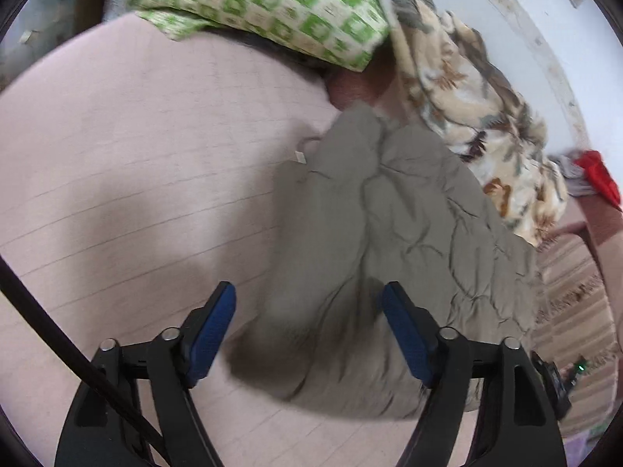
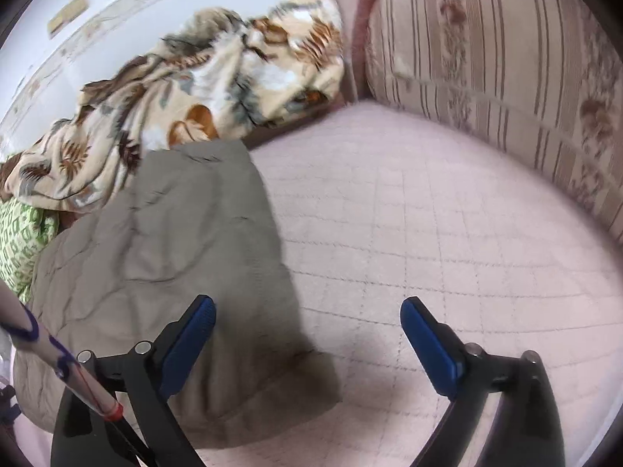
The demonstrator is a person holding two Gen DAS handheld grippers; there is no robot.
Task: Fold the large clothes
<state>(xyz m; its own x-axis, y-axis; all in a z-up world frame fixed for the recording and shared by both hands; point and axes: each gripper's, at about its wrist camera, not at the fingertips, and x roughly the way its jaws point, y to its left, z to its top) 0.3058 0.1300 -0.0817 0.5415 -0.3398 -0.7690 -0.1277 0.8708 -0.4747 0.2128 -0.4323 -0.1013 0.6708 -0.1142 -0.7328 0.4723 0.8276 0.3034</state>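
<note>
A grey-brown quilted garment (image 1: pixel 373 241) lies crumpled on the pink bed cover (image 1: pixel 117 179). It also shows in the right wrist view (image 2: pixel 163 257), folded over with a straight right edge. My left gripper (image 1: pixel 309 295) is open and empty, hovering over the garment's near end. My right gripper (image 2: pixel 307 309) is open and empty, its left finger over the garment's right edge and its right finger over the bare pink cover (image 2: pixel 447 233).
A floral beige blanket (image 1: pixel 467 116) is heaped behind the garment, also seen in the right wrist view (image 2: pixel 187 89). A green checked pillow (image 1: pixel 272 4) lies at the head. A striped sofa back (image 2: pixel 506 58) borders the bed. A red cloth (image 1: pixel 595 175) lies far right.
</note>
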